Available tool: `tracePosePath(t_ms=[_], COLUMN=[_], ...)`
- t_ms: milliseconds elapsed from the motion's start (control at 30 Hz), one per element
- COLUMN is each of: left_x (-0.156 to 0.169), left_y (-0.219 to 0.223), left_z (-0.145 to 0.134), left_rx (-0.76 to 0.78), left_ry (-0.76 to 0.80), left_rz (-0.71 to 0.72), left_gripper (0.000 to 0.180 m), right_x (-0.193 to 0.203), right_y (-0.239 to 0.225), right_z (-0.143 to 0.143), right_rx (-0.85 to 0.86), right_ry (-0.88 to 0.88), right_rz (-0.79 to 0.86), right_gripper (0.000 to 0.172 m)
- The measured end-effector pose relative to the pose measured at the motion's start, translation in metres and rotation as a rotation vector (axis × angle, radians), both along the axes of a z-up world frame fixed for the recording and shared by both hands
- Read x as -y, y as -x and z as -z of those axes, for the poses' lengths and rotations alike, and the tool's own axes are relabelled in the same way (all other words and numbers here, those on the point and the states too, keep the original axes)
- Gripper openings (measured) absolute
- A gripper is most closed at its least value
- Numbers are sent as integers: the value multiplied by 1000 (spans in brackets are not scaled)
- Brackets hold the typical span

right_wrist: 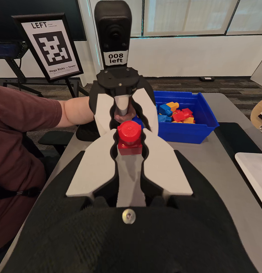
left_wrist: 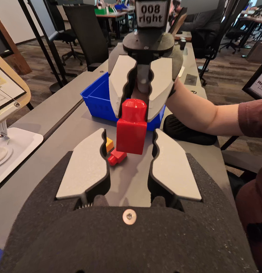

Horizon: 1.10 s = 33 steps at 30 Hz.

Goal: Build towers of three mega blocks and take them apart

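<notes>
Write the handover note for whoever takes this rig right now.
Right claw: shut on the stud of a red block, held in the air.
Left claw: open, pads clear of that block's sides.
On the table: a small red block lying down and an orange block.
Blue bin: more blocks.
No tower stands. Left: stack three, then take them apart.

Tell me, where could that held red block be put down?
Bare grey table lies in front of the blue bin. It is crowded by the small red block and orange block; the bin is full.
</notes>
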<state>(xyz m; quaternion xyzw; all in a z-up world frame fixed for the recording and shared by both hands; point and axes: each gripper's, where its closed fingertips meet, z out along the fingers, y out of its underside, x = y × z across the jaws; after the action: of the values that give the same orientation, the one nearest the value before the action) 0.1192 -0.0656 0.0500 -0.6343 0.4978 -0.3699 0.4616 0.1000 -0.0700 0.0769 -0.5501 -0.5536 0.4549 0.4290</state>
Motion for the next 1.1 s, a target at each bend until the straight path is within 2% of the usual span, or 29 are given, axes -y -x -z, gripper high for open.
tracePosePath(t_ms=[100, 167, 300, 367, 400, 467, 500, 600, 667, 733, 800, 900, 1033, 1100], left_x=[-6, -4, -8, -16, -23, -34, -40, -57, -62, -61, -54, -49, -41, -39], left_y=[-5, -7, -5, 2, 7, 18, 24, 43, 54, 63, 62, 61, 64, 65], left_z=[5, 5, 11, 7, -2, -26, -40, -80, -96, -101, -101, -90, -93, -97], left_rx=[-22, -19, -45, -45, -24, 45, 71, 134, 162, 209, 257, 224, 213, 223], left_ry=[-8, 1, 31, 16, 2, -11, -20, -104, -142, -161, -140, -107, -129, -143], left_rz=[6, 42, 41, 4, -27, -74, -99, -194, -249, -284, -244, -211, -177, -170], left_gripper=[54, 37, 36, 36, 36, 36, 36, 36, 36, 36, 36, 36, 36, 36], right_x=[-1, -5, -11, -15, -19, -33, -41, -48, -53, -55, -56, -57, -57, -55], right_y=[0, 0, 1, -1, -6, -20, -30, -62, -72, -69, -65, -69, -74, -73], right_z=[4, 7, 10, 10, 13, 34, 53, 123, 158, 179, 191, 207, 228, 234], right_rx=[18, 28, 34, 45, 77, 228, 343, 746, 910, 985, 1017, 1115, 1217, 1246], right_ry=[2, -9, -18, -17, -10, 18, 41, 164, 218, 263, 258, 218, 196, 187], right_rz=[-1, 20, 42, 70, 98, 191, 240, 316, 365, 377, 376, 389, 389, 365], right_gripper=[29, 30, 31, 51, 55, 49, 44, 43, 43, 42, 42, 43, 46, 38])
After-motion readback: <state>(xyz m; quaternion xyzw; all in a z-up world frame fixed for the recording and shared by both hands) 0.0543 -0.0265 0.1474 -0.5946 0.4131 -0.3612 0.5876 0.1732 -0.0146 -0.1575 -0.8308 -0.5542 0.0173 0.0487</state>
